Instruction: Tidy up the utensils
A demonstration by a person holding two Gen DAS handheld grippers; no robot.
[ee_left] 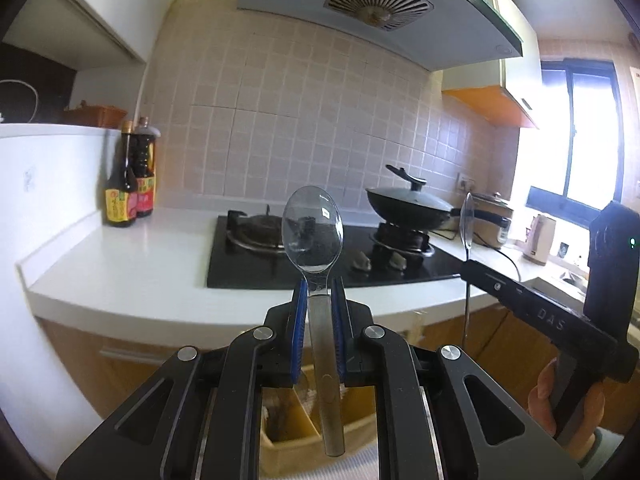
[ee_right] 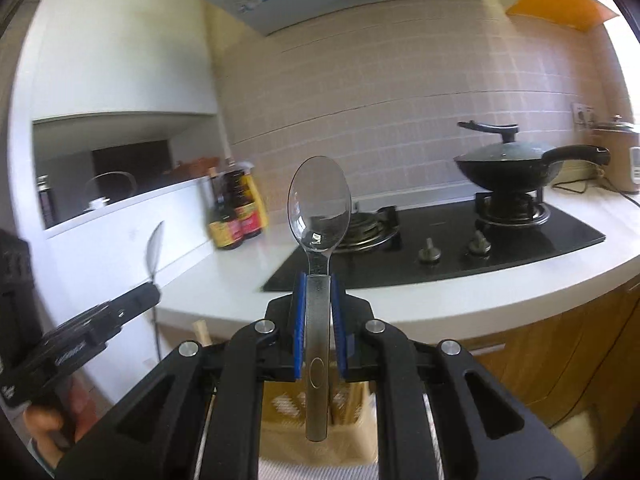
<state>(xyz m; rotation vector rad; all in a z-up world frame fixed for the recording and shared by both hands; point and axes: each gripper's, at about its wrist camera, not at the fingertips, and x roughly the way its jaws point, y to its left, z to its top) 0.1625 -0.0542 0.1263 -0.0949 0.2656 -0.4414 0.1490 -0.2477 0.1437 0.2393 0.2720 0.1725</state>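
Observation:
My left gripper (ee_left: 320, 298) is shut on the handle of a clear plastic spoon (ee_left: 312, 229), bowl up, held in the air before the counter. My right gripper (ee_right: 319, 294) is shut on a second clear plastic spoon (ee_right: 319, 209), also bowl up. Each gripper shows from the side in the other view: the right one with its spoon (ee_left: 466, 222) at the right, the left one with its spoon (ee_right: 155, 249) at the left. Below the grippers a beige divided utensil holder (ee_left: 288, 420) shows between the fingers, and in the right wrist view (ee_right: 316, 404).
A white counter (ee_left: 132, 268) holds a black gas hob (ee_left: 320, 256), a lidded black wok (ee_left: 412, 206), two sauce bottles (ee_left: 130, 184) and a rice cooker (ee_left: 494, 220). A range hood (ee_left: 376, 4) hangs above. Wooden cabinet fronts (ee_right: 560, 344) lie below the counter edge.

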